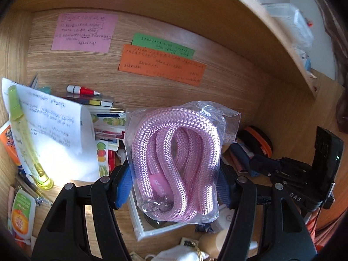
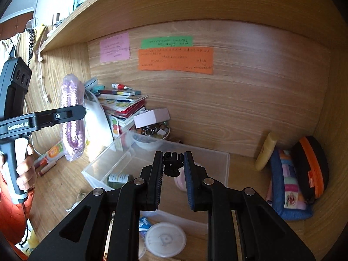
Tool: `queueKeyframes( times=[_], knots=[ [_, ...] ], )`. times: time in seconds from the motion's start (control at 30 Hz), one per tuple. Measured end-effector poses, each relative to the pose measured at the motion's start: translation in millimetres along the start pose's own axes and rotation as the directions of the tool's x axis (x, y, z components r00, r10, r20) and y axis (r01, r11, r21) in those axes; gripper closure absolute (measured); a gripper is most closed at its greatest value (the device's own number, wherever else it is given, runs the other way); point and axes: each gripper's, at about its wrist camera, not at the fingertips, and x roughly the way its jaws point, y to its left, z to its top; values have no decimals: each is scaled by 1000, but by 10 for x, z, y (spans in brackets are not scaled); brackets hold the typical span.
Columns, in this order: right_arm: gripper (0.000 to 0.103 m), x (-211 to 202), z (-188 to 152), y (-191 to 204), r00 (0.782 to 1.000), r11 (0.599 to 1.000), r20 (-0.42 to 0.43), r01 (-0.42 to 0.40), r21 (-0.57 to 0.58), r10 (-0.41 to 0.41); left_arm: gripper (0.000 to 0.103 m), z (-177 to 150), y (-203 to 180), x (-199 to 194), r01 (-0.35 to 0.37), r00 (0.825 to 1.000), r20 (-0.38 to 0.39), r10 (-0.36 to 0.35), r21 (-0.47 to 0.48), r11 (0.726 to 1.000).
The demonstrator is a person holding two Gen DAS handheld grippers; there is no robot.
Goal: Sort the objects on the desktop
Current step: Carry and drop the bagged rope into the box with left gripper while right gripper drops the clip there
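Observation:
A pink braided rope in a clear plastic bag (image 1: 174, 152) hangs above the cluttered desk, and my left gripper (image 1: 174, 177) is shut on the bag from both sides. The right wrist view shows that bagged rope (image 2: 72, 100) at the left, in the left gripper (image 2: 76, 112), whose handle a hand holds. My right gripper (image 2: 173, 159) is shut on a small black hair claw clip (image 2: 173, 164). The clip is above a clear plastic box (image 2: 217, 158) that holds a green bottle (image 2: 119, 179) and a pink object, mostly hidden.
Books and sticker sheets (image 2: 124, 104) are stacked at the back left, with a bowl of small items (image 2: 152, 132) beside them. A yellow bottle (image 2: 266, 151), a blue pouch (image 2: 287, 187) and an orange-black case (image 2: 313, 165) fill the right corner. A white lid (image 2: 165, 239) lies in front.

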Motion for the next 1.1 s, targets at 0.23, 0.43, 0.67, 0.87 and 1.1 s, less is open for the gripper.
queueKeyframes(
  times=[0.23,0.43,0.67,0.87,1.1],
  knots=[
    [86,251,-103,-130,998,999,-55,-4,36,6,38,4,33,396,-34,998,-60,32,-26,999],
    [86,531,-265,-282,988,998,-155,-10,59,19,38,-40,54,744,-57,988,-143,54,-14,998],
    [86,707,-379,-325,977,998,-213,-4,64,18,38,-194,6,919,-188,972,-132,197,73,979],
    [86,764,-432,-298,972,999,-233,1,49,10,38,-300,38,1082,-212,959,-173,224,84,974],
    [86,877,-456,-291,965,999,-261,13,41,-1,38,-352,28,1148,-229,951,-188,245,105,968]
  ],
)
